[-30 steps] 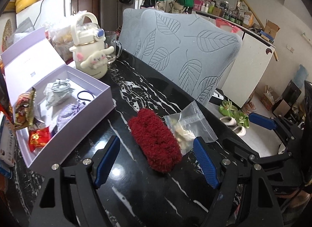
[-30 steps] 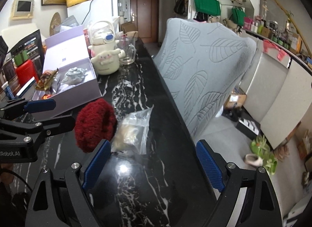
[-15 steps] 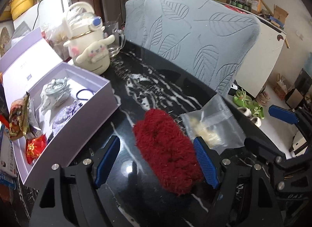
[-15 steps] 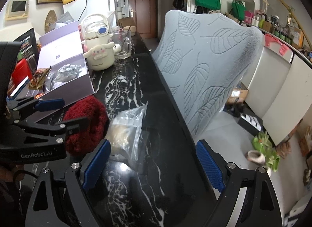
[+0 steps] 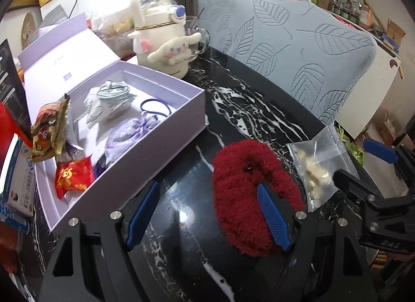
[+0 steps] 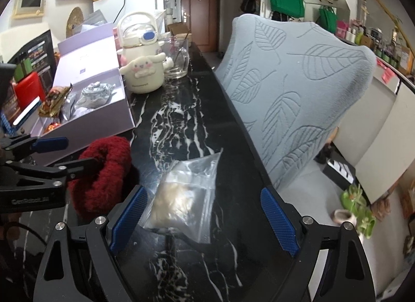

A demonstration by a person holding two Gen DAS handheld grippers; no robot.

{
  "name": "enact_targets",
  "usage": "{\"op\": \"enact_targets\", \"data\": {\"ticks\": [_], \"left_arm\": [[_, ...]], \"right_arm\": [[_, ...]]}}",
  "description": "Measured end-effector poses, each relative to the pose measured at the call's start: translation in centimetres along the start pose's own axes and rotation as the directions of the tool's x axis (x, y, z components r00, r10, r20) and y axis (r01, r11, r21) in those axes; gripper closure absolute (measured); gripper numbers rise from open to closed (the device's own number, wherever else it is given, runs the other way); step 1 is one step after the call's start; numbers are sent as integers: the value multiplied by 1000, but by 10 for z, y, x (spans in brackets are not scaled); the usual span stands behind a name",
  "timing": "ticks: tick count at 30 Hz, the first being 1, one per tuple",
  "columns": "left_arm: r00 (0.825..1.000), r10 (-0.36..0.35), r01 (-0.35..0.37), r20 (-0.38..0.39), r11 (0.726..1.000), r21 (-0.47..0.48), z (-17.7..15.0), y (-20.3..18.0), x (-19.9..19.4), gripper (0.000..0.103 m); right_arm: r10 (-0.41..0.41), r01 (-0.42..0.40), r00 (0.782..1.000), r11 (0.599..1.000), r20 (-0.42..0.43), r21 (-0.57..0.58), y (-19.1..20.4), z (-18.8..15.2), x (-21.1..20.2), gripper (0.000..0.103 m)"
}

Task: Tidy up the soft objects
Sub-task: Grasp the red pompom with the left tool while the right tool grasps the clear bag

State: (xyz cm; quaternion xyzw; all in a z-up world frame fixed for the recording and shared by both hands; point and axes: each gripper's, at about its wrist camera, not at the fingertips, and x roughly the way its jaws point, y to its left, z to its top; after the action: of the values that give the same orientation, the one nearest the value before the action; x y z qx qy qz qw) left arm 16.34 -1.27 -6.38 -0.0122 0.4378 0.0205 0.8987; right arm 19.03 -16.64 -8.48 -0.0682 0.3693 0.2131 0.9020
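A fluffy dark-red ring-shaped scrunchie (image 5: 249, 193) is seen lying flat on the black white-veined marble desk (image 5: 249, 109), just beside the open lilac cardboard box (image 5: 145, 135). The left claw (image 5: 207, 216) is held spread over it — its right blue-padded finger is set into the ring's middle hole, the left finger stands over bare desk, and nothing is pinched. A small clear zip bag with pale lumpy contents (image 6: 181, 195) lies on the desk close to the scrunchie's right side. The right claw (image 6: 202, 219) is spread wide around the near end of this bag; its left finger is just beside the bag's edge, though whether it touches cannot be told, and the right finger stands well apart. Inside the box a coiled pale cable (image 5: 111, 91), a dark hair tie (image 5: 155, 107), a lilac fabric pouch (image 5: 127, 135) and a red snack packet (image 5: 72, 177) are seen. A cream kettle bearing a white plush dog (image 5: 160, 42) stands behind the box.
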Motion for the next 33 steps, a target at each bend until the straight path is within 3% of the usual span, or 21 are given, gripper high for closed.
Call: {"op": "enact_targets", "data": {"ticks": [8, 16, 21, 27, 30, 33], "left_arm": [[1000, -7, 7, 26, 1000, -3, -6, 7, -12, 26], [997, -68, 69, 40, 997, -17, -4, 8, -17, 26], [993, -105, 105, 50, 994, -3, -1, 0, -16, 26], [983, -183, 183, 11, 983, -1, 0, -14, -4, 26], [979, -205, 205, -9, 979, 3, -1, -21, 2, 26], [973, -227, 228, -41, 974, -1, -2, -27, 9, 26]], "right_arm": [[14, -15, 1000, 1000, -23, -9, 12, 3, 23, 13], [32, -33, 997, 999, -77, -4, 15, 2, 46, 15], [42, -42, 991, 999, -124, 8, 12, 0, 54, 28], [41, -41, 993, 999, -109, 2, 4, -4, 46, 60], [60, -56, 992, 998, -111, 32, -5, -7, 42, 67], [69, -63, 991, 996, -112, 56, -13, -11, 37, 68]]}}
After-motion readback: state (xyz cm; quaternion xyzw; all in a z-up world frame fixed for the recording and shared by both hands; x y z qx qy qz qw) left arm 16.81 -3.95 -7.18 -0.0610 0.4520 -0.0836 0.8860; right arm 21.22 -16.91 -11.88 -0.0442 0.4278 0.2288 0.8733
